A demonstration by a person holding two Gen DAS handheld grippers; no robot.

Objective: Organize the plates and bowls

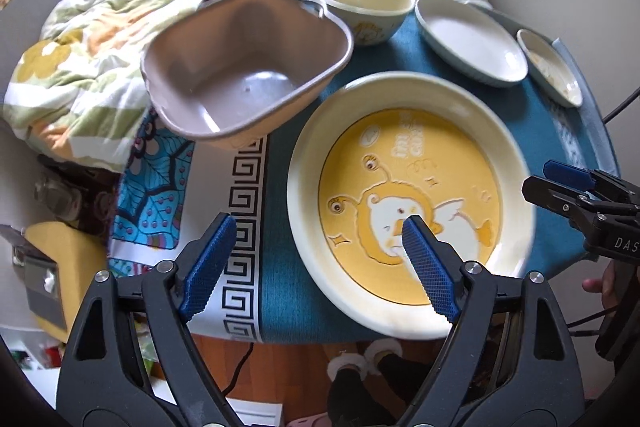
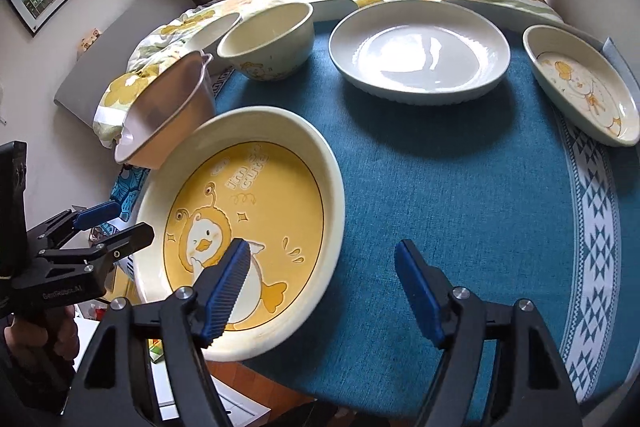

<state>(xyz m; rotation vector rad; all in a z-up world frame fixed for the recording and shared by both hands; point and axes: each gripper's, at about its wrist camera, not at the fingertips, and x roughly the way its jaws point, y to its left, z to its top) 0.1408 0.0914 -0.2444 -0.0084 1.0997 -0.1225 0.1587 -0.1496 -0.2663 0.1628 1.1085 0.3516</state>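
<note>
Your left claw [image 1: 320, 247] and right claw [image 2: 324, 291] both hang released, each straddling a rim of the yellow duck plate [image 1: 412, 199] lying flat on the worktop [image 2: 440, 187]. Remaining plates lie beyond, nearer your right claw.

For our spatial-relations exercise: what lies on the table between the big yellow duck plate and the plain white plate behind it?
Only bare blue tablecloth separates the yellow duck plate from the plain white plate; the right wrist view shows it best.
</note>
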